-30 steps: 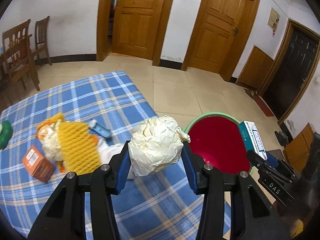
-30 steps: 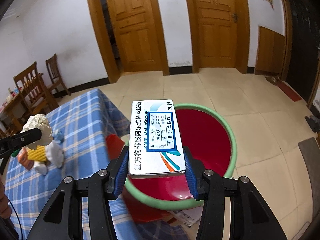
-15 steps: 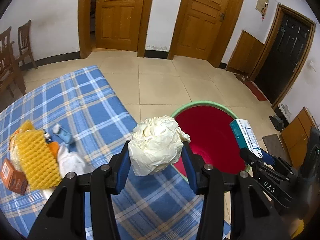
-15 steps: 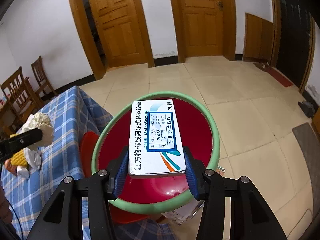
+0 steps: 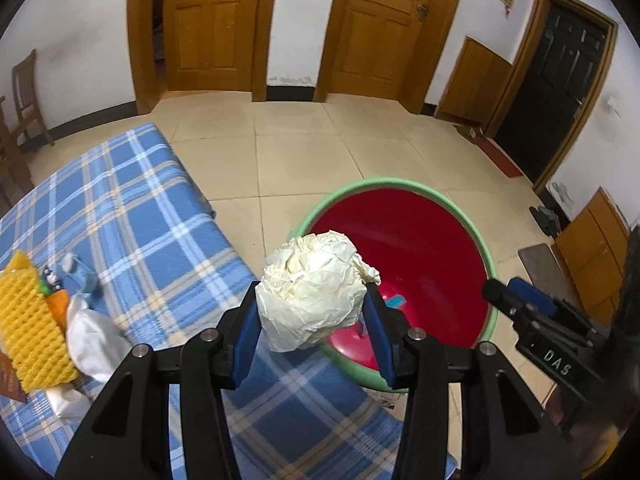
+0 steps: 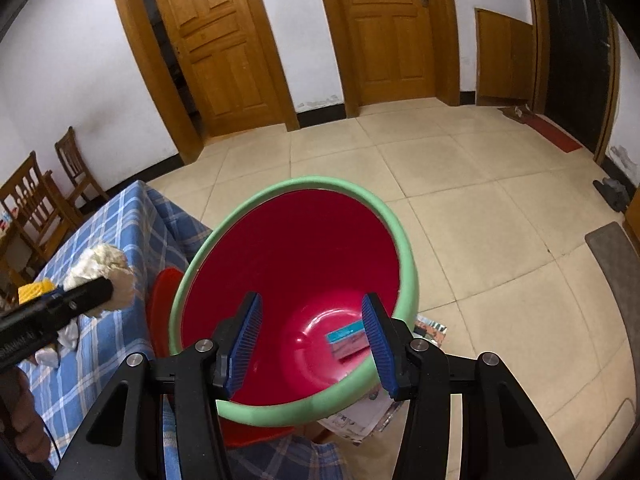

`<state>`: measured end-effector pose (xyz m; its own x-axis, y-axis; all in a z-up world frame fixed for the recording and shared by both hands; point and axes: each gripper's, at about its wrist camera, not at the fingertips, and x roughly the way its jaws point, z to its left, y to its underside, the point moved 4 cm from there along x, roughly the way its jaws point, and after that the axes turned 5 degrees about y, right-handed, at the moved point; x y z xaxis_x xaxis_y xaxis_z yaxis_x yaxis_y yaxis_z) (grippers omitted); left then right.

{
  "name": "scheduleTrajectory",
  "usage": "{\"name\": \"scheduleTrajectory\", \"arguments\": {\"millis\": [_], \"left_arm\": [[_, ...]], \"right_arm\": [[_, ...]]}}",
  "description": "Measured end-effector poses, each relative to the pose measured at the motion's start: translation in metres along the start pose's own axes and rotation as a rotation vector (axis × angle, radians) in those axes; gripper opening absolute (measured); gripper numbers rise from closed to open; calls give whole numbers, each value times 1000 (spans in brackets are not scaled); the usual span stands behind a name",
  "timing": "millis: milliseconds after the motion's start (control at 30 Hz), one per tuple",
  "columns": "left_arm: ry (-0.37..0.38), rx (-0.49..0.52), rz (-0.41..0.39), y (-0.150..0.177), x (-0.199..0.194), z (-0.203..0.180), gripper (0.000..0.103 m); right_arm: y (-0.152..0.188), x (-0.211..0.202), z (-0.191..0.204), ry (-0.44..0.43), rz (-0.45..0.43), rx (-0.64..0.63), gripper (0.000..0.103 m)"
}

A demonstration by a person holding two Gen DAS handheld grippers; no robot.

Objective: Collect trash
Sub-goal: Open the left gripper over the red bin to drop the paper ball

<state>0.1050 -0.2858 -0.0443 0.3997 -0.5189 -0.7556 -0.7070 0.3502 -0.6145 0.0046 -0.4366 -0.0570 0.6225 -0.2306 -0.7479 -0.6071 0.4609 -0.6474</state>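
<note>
Overall room: white walls are standing behind varnished wooden panel doors [image 6: 394,36], with a dark doorway at the right; brown wooden chairs [image 6: 32,204] are standing at the left wall.
Floor: glossy beige square tiles [image 6: 472,184] are running across the room, and a grey mat [image 6: 612,256] is lying at the right edge.
Surface: a table under a blue, white and tan plaid cloth [image 5: 132,216] is reaching up to the bin.
Bin: a red plastic bucket with a pale green rim [image 6: 404,236] is standing on the floor just beside the table.
Leftover trash: a yellow foam net sleeve [image 5: 30,328] and white crumpled paper [image 5: 94,340] are lying together on the cloth.
Left gripper [image 5: 312,316]: its blue pads are pinching a crumpled cream paper ball [image 5: 312,292], which is hanging over the table edge at the bucket's rim.
Right gripper [image 6: 310,330]: its jaws are standing spread and holding nothing above the bucket mouth.
Dropped item: a small teal and white carton [image 6: 347,340] is lying at the bucket's bottom.
</note>
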Motion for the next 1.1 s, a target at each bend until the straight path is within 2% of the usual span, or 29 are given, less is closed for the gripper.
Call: {"name": "scheduleTrajectory", "arguments": {"millis": [233, 400, 500, 733, 1100], "left_arm": [[18, 46, 29, 2, 20, -19, 50], [23, 58, 37, 0, 29, -25, 65], [24, 53, 29, -1, 28, -25, 69], [18, 3, 14, -1, 19, -14, 70], [-22, -86, -50, 4, -18, 16, 70]], "right_arm": [[-1, -3, -14, 6, -2, 42, 53], [-1, -3, -27, 18, 0, 72, 53], [-1, -3, -32, 18, 0, 85, 53], [-1, -1, -26, 7, 3, 78, 53], [0, -8, -9, -27, 5, 57, 53]]}}
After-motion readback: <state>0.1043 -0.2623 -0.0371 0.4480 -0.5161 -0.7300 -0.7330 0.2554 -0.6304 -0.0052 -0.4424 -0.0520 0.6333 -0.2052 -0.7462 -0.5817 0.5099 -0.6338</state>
